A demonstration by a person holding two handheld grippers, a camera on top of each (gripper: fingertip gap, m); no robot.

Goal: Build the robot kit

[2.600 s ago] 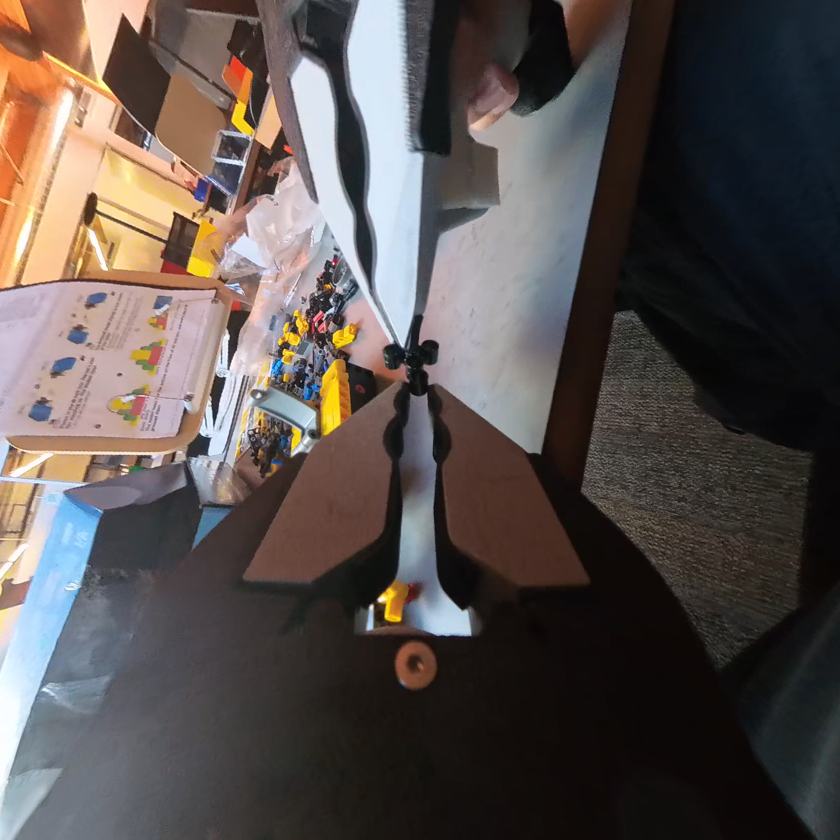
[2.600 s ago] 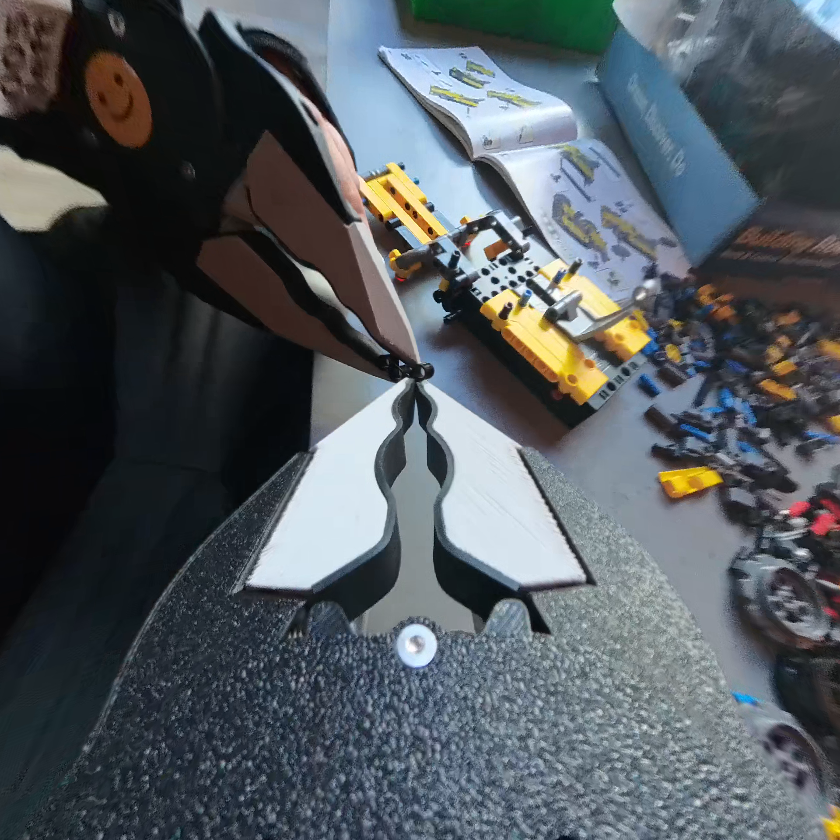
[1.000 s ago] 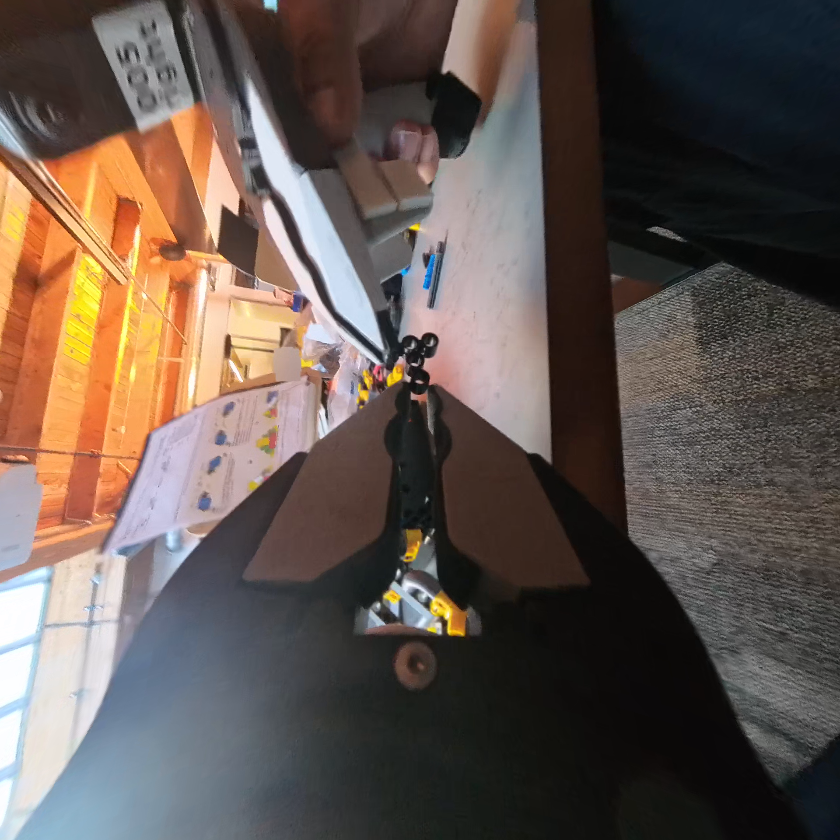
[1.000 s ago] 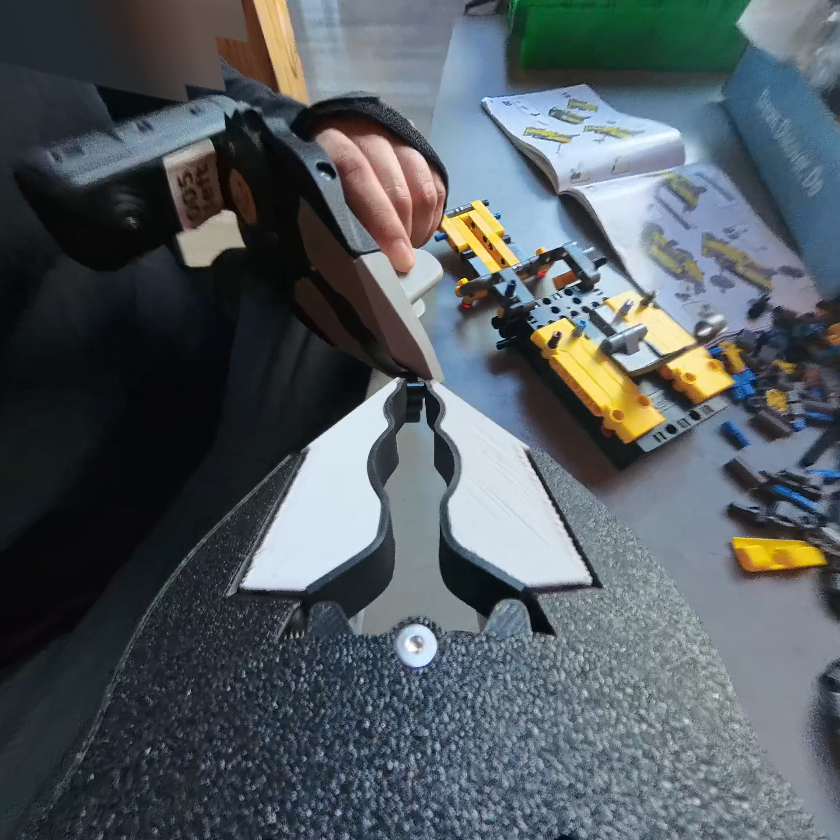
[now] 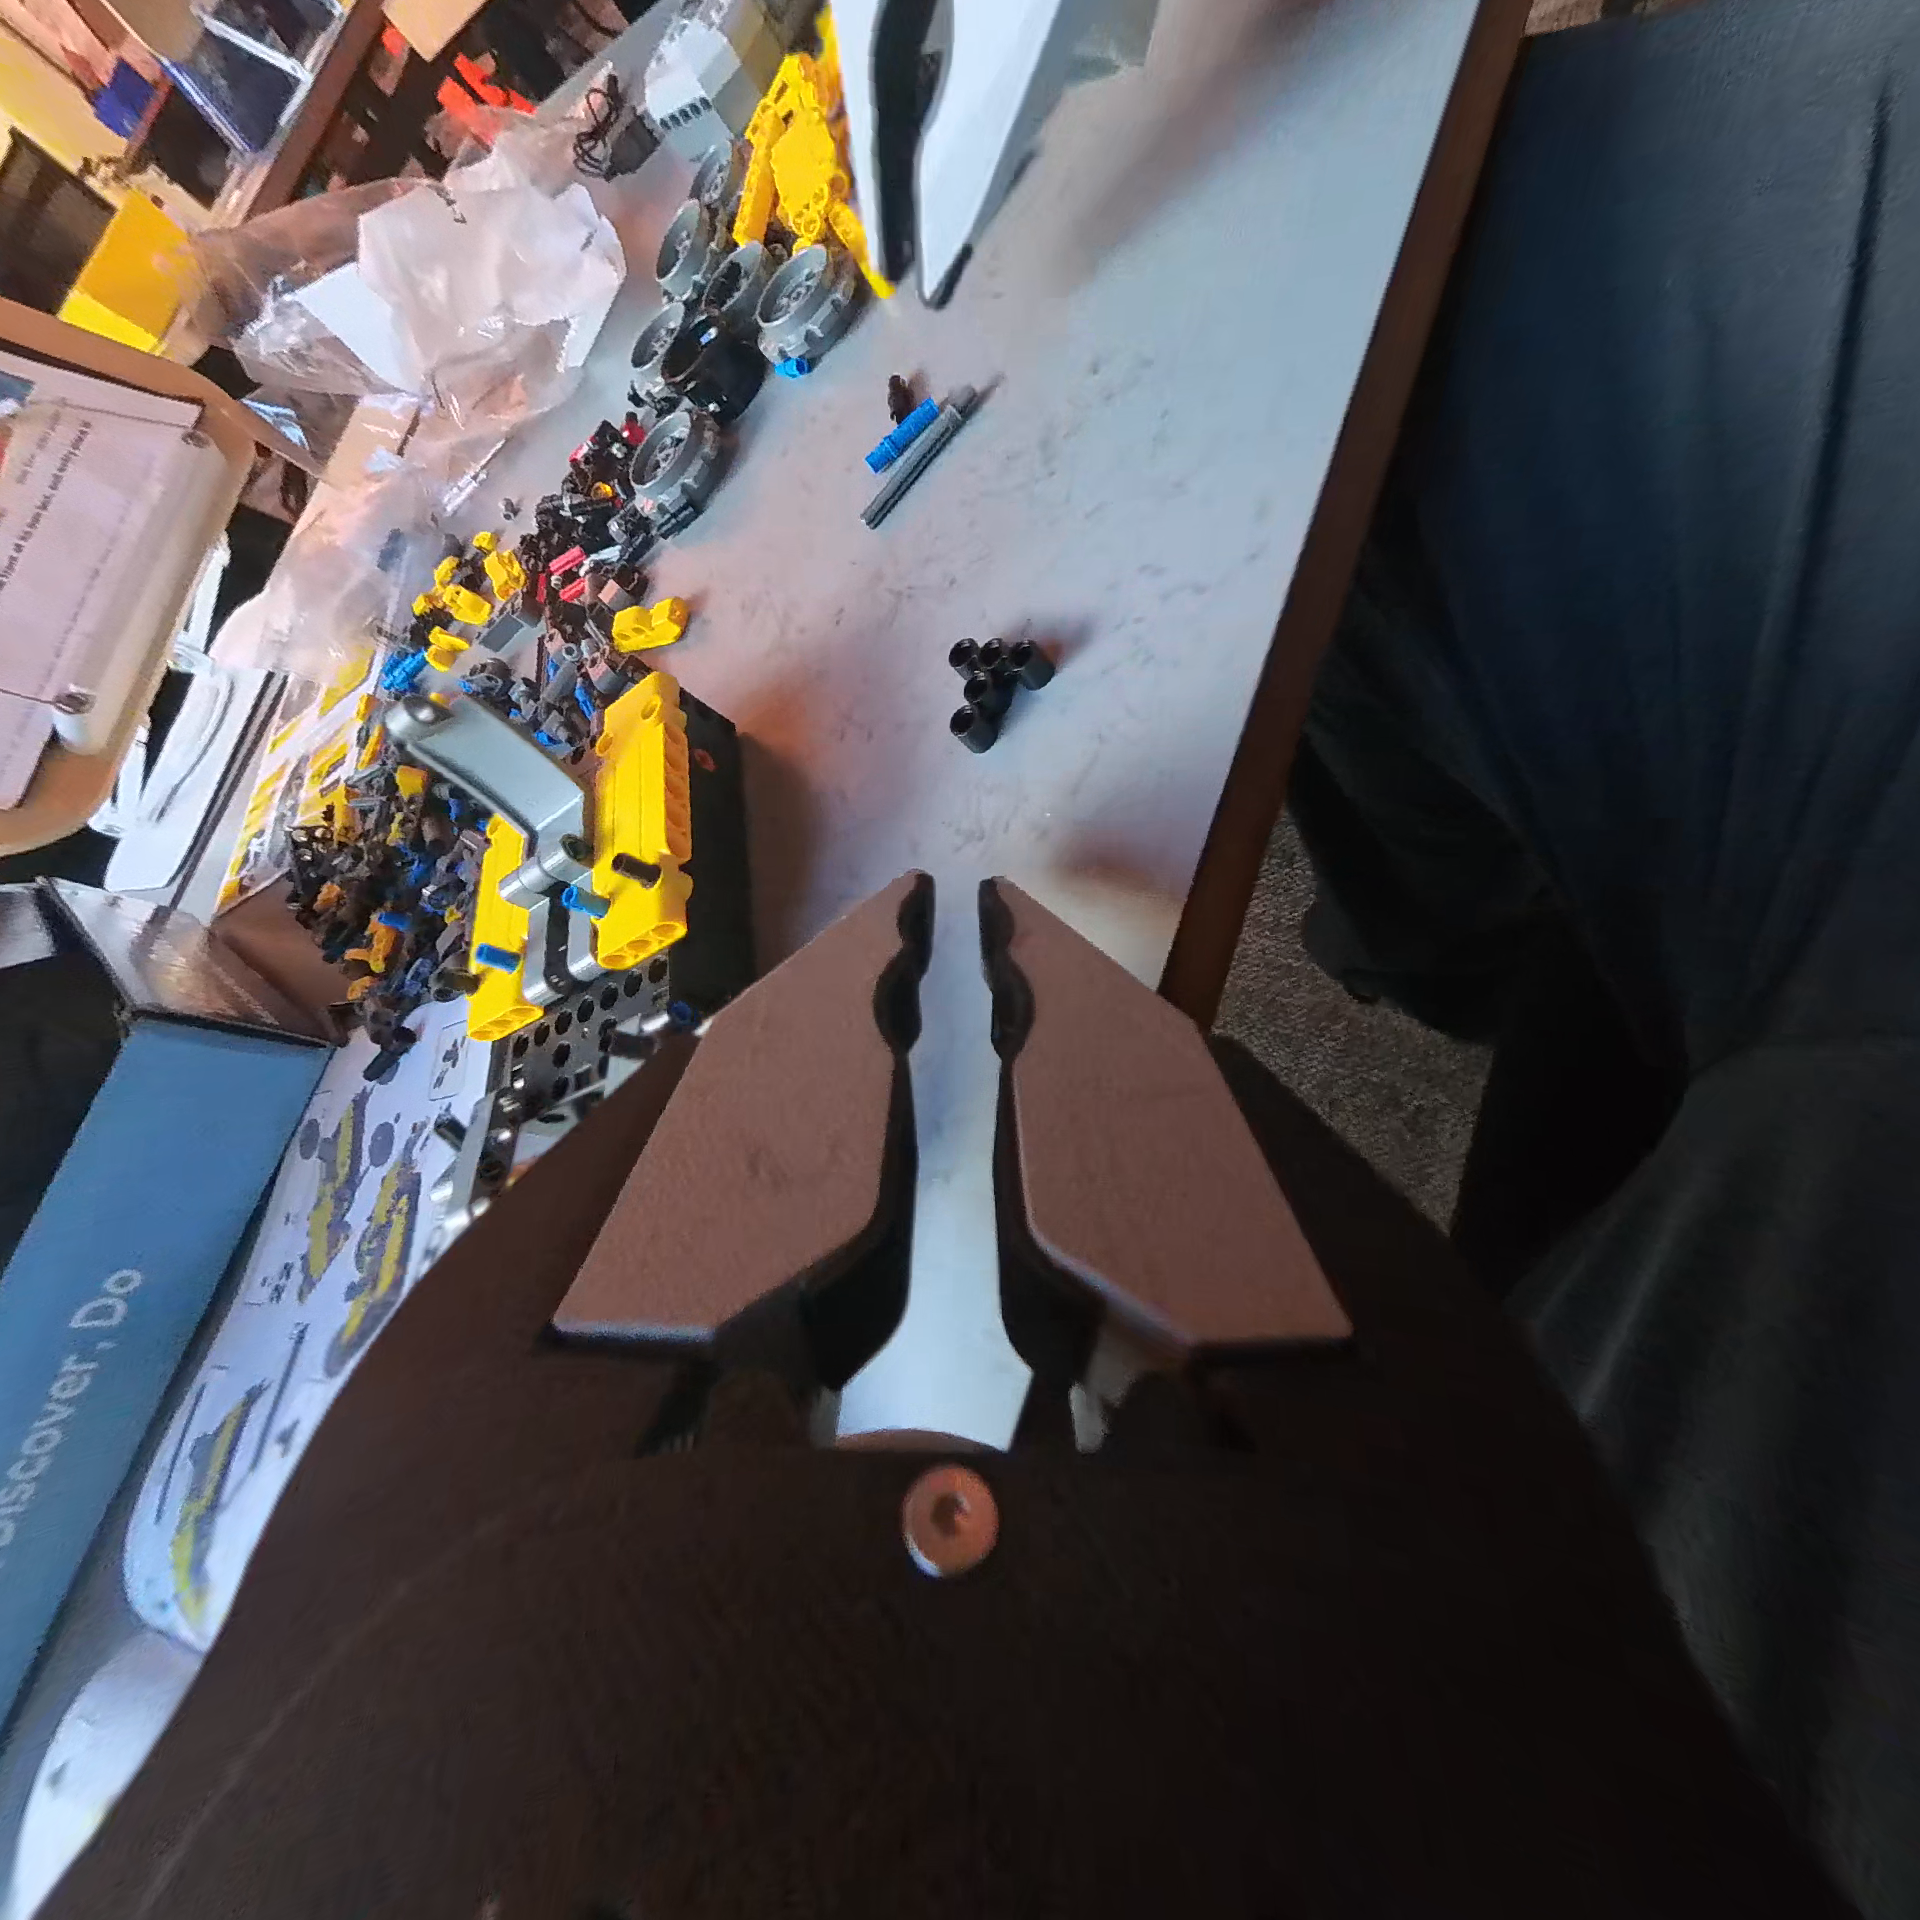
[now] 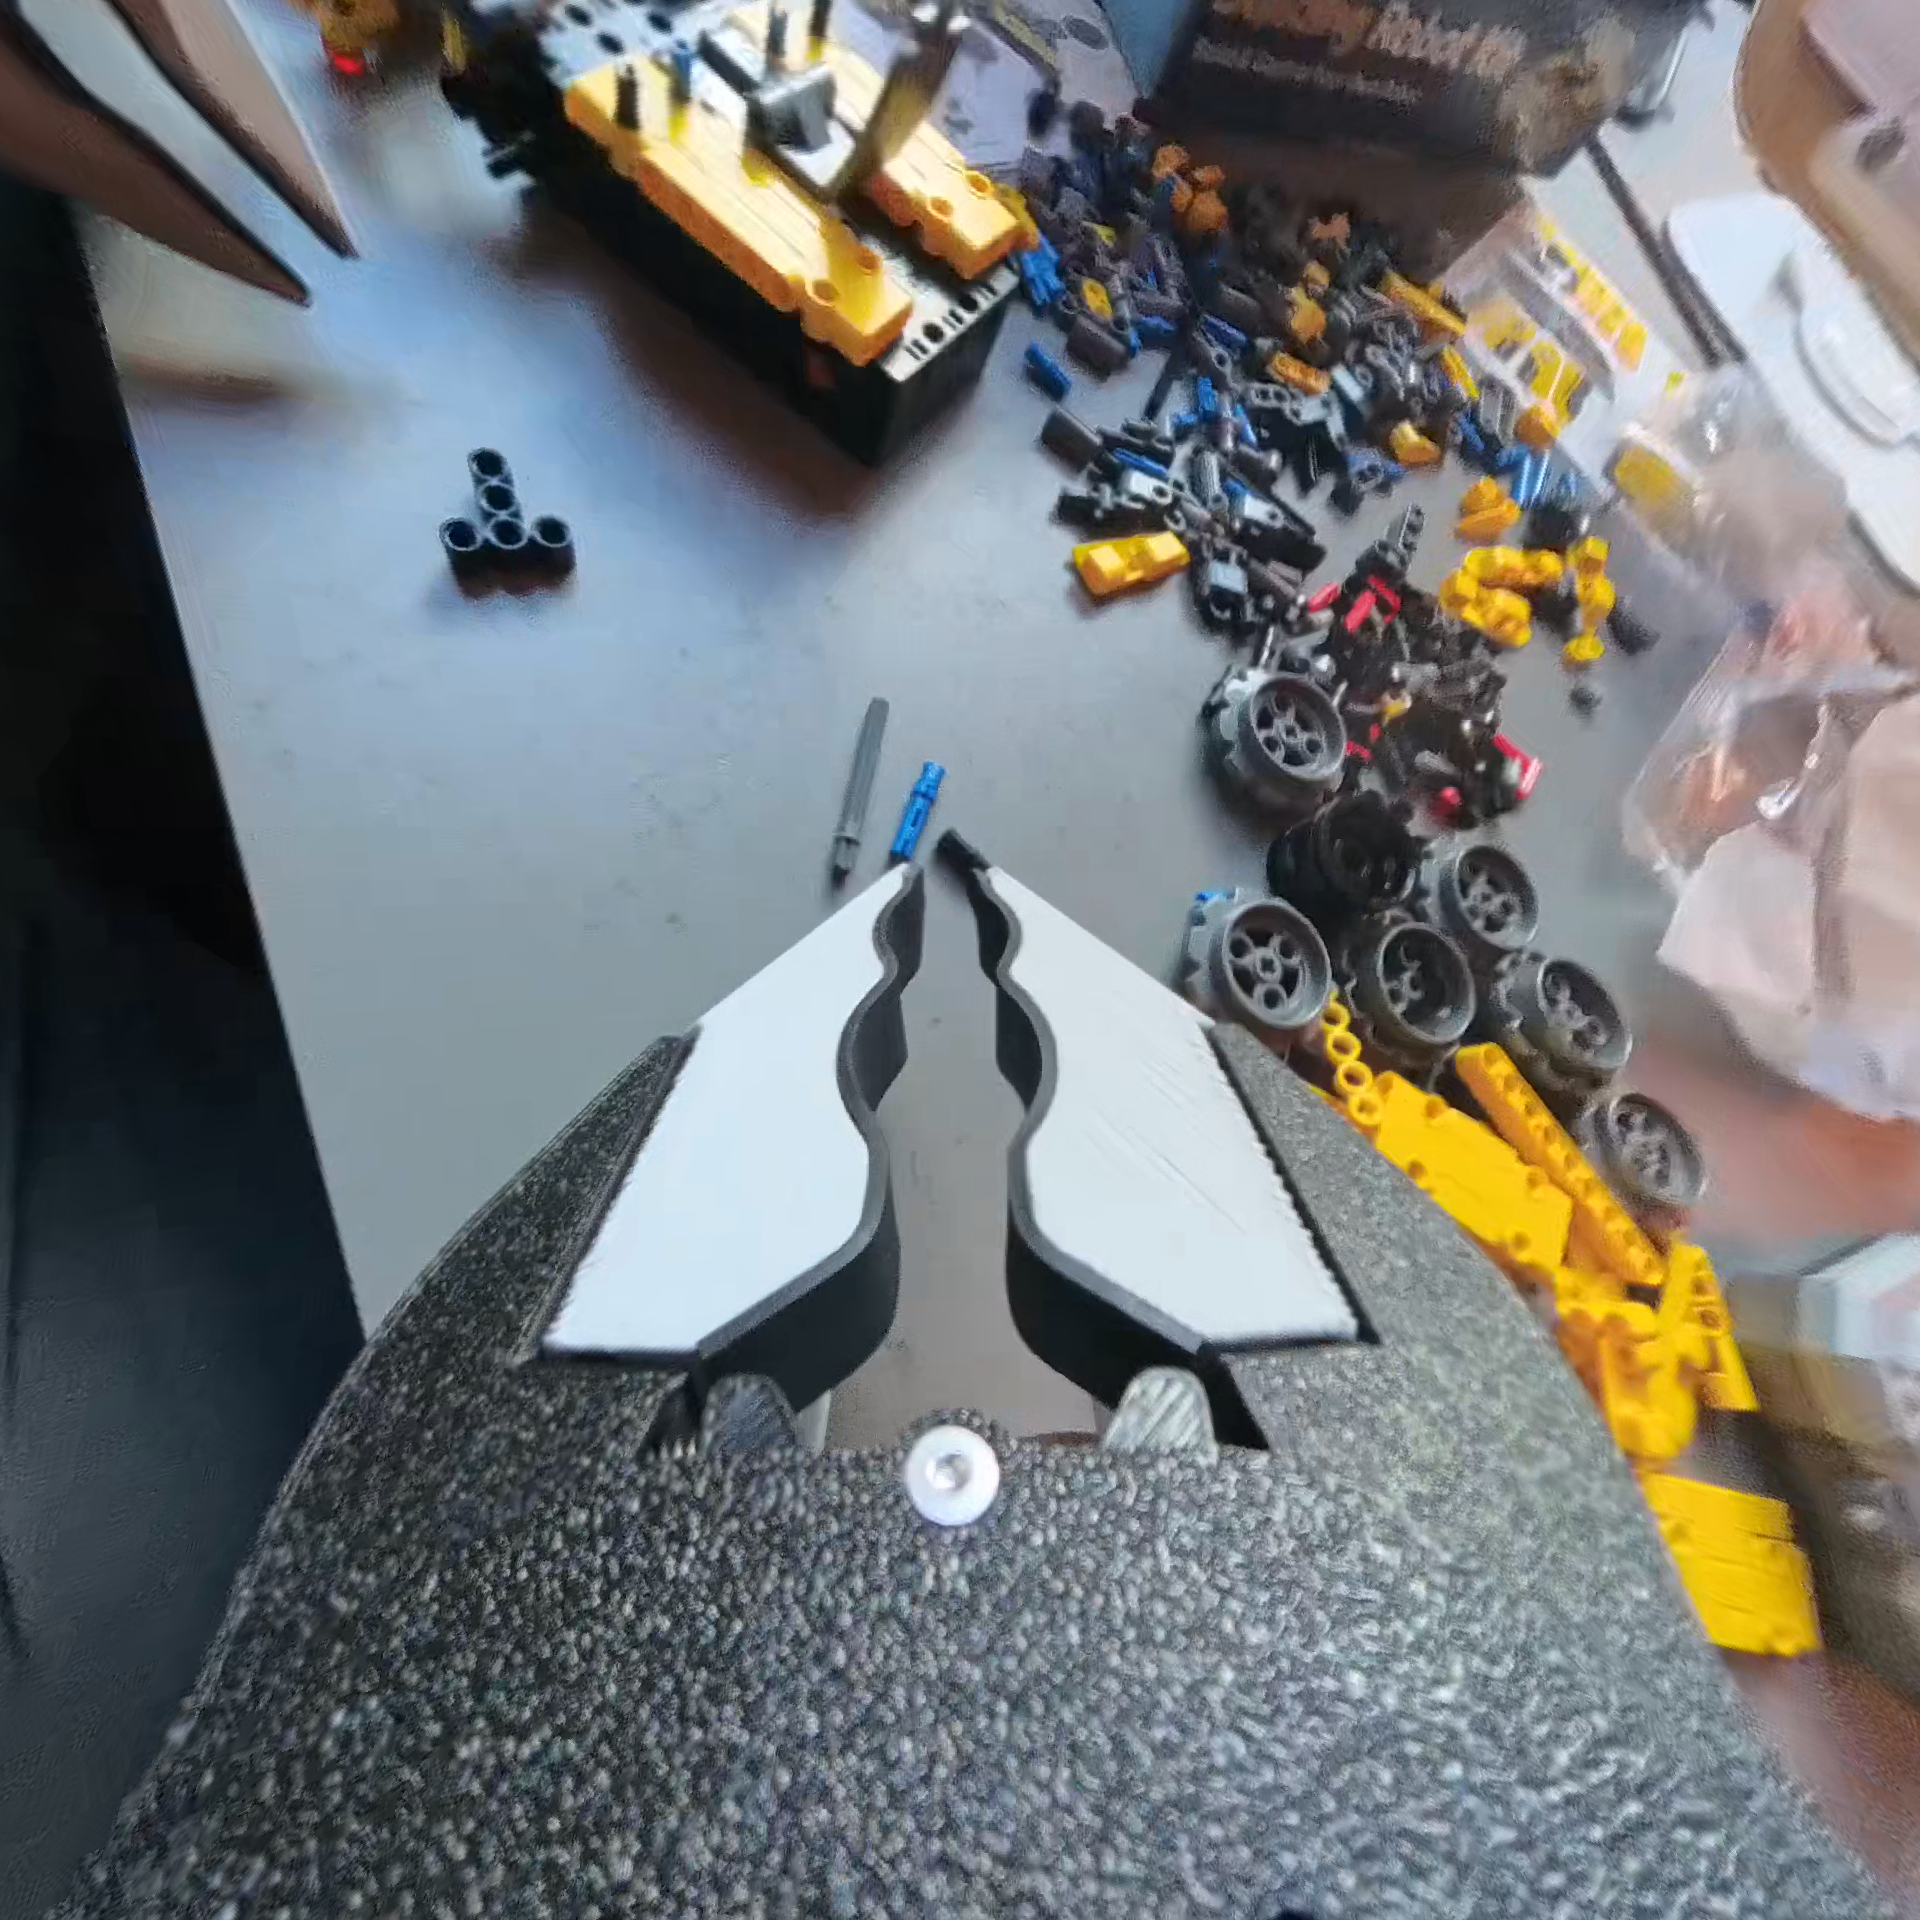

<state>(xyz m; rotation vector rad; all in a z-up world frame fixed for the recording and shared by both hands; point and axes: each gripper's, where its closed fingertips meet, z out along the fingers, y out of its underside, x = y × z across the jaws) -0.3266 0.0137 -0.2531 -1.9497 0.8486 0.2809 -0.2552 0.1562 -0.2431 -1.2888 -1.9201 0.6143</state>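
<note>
Two things lie lengthwise ahead of the right gripper [image 6: 948,883]: grey axle [image 6: 860,787], blue pin [image 6: 916,809].

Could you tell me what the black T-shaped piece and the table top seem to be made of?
Black T-shaped piece: probably moulded hard plastic, slightly glossy, with neat round through-holes and crisp edges. Table top: apparently a pale, smooth laminate with fine scuff marks and a brown, wood-like edge strip; the core is not visible.

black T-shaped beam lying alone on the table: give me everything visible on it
The black T-shaped beam is one small plastic piece: a three-hole bar with a two-hole stem, all round holes open. It lies flat on the grey table, near its edge, apart from the parts pile. Nothing touches it; neither gripper is on it.
</note>
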